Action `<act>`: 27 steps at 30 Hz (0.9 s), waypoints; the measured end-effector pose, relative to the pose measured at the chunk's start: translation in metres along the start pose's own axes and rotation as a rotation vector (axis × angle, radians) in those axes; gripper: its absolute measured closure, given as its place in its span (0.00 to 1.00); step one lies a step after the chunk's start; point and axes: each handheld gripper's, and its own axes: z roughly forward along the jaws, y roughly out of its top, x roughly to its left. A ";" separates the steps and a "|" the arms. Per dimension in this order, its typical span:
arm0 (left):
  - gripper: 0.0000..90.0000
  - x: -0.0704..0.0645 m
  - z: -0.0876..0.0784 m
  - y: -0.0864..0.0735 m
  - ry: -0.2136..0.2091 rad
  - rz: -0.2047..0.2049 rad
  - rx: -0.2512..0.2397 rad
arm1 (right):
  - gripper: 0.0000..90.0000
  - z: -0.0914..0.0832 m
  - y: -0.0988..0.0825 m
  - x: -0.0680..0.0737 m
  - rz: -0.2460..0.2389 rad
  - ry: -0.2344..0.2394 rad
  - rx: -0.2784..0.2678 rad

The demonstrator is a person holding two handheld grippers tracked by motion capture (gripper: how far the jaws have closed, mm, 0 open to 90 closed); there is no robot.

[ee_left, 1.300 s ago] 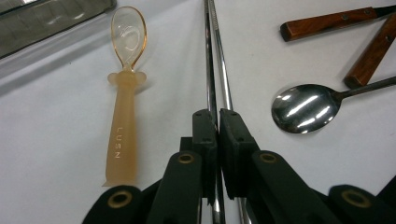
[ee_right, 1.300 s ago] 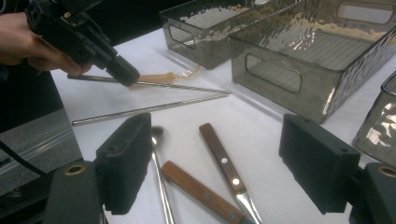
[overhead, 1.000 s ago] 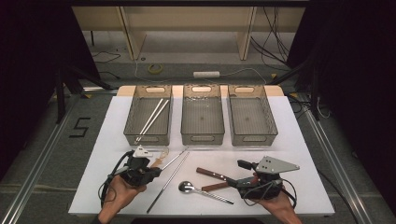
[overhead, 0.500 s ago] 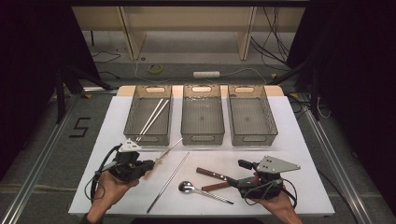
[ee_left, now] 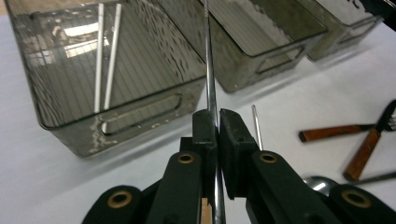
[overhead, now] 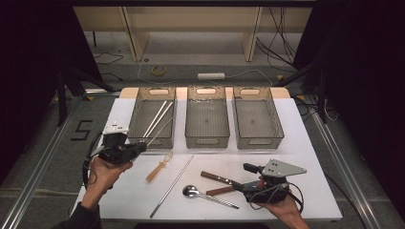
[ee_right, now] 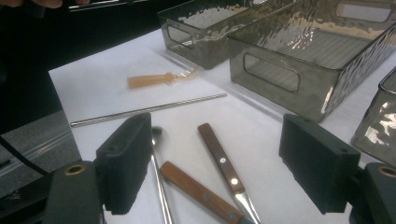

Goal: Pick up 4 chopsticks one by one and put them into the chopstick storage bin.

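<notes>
My left gripper (overhead: 137,147) is at the table's left, lifted, and shut on a thin metal rod (overhead: 160,130). The rod slants up and right, its far end over the front of the left bin (overhead: 136,109). In the left gripper view the pads (ee_left: 204,126) pinch that rod (ee_left: 209,70), which points at the left bin (ee_left: 60,126). My right gripper (overhead: 249,185) rests low at the front right, jaws open. In the right gripper view its open jaws (ee_right: 229,158) frame two wooden-handled knives (ee_right: 219,161) and a spoon (ee_right: 159,182).
Two white sticks (overhead: 157,117) lie in the left bin. The middle bin (overhead: 191,114) and right bin (overhead: 274,114) hold nothing I can see. On the white table (overhead: 305,143) lie a second metal rod (overhead: 172,186), an amber-handled tool (overhead: 157,169), a spoon (overhead: 210,195) and two knives (overhead: 217,183).
My left gripper has risen and shifted left with the rod, whose far end now reaches over the left bin's front. The right gripper has not moved.
</notes>
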 end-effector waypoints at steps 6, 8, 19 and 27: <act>0.94 0.016 0.014 0.013 0.018 -0.042 -0.011 | 0.30 0.000 0.000 0.000 -0.002 0.002 -0.001; 0.94 0.022 0.019 0.017 0.025 -0.060 -0.018 | 0.30 0.000 0.000 0.000 -0.002 0.003 -0.001; 0.94 0.048 0.042 0.033 0.042 -0.130 -0.037 | 0.30 0.000 0.000 -0.001 0.001 0.004 -0.004; 0.94 0.065 0.061 0.042 0.059 -0.164 -0.033 | 0.29 0.000 0.000 -0.001 0.005 0.004 -0.006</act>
